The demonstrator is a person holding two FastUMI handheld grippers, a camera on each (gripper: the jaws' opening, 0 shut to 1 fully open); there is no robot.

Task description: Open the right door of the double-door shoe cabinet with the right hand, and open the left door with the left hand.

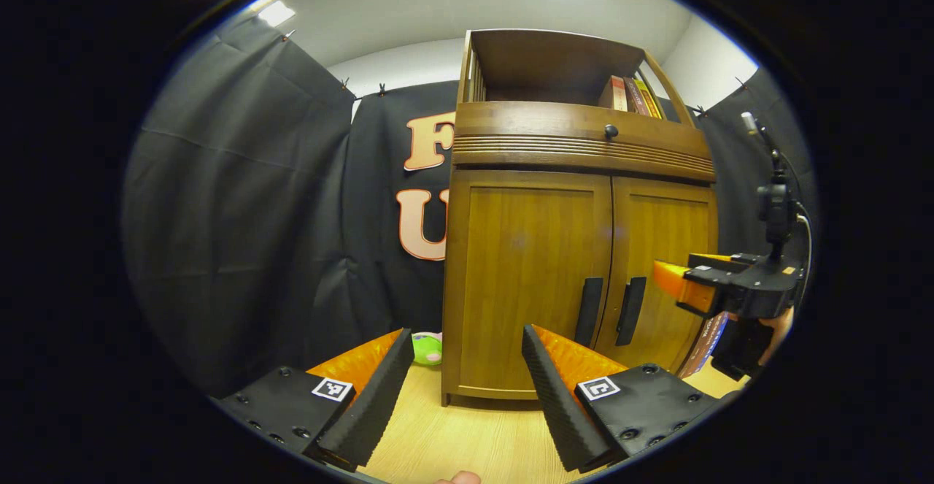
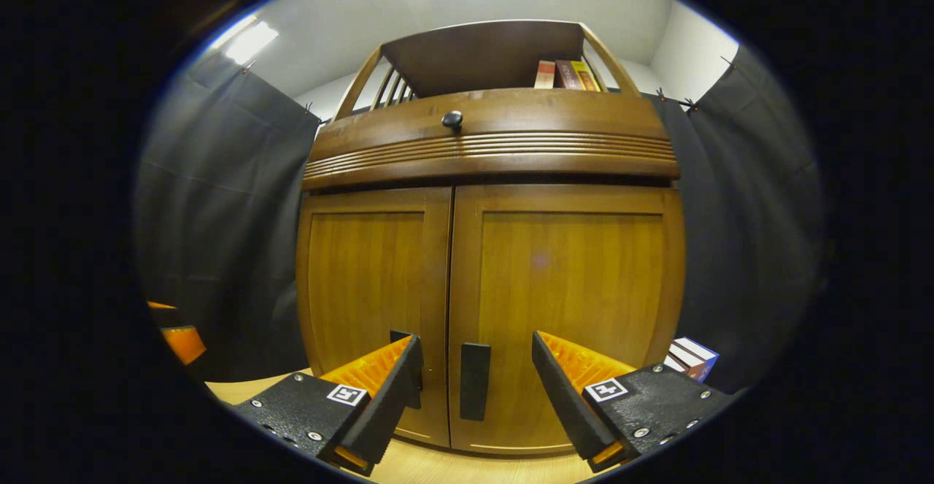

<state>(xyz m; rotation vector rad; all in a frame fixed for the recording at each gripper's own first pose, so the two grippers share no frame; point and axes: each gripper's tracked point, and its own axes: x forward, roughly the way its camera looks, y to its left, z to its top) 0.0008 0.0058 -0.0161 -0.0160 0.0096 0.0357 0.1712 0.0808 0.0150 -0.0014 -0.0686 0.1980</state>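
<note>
The brown wooden double-door shoe cabinet (image 2: 489, 265) stood on the pale wood-grain floor (image 1: 467, 440) against the black cloth wall, with both doors shut. In the right gripper view the right gripper (image 2: 474, 389) hung close before the cabinet's lower front, its jaws spread wide and holding nothing; between them showed the dark vertical handle of the right door (image 2: 475, 380), apart from both fingers, while the dark handle of the left door (image 2: 406, 367) was partly hidden behind one finger. In the left gripper view the left gripper (image 1: 467, 389) hovered farther back and to the cabinet's left, its jaws likewise spread and empty, with the left door (image 1: 529, 279) ahead. A wide drawer with a small round black knob (image 2: 452, 119) ran above the doors, and a few upright books (image 2: 565, 75) stood on the open top shelf. A green soft toy (image 1: 427, 347) lay on the floor beside the cabinet's left corner.
</note>
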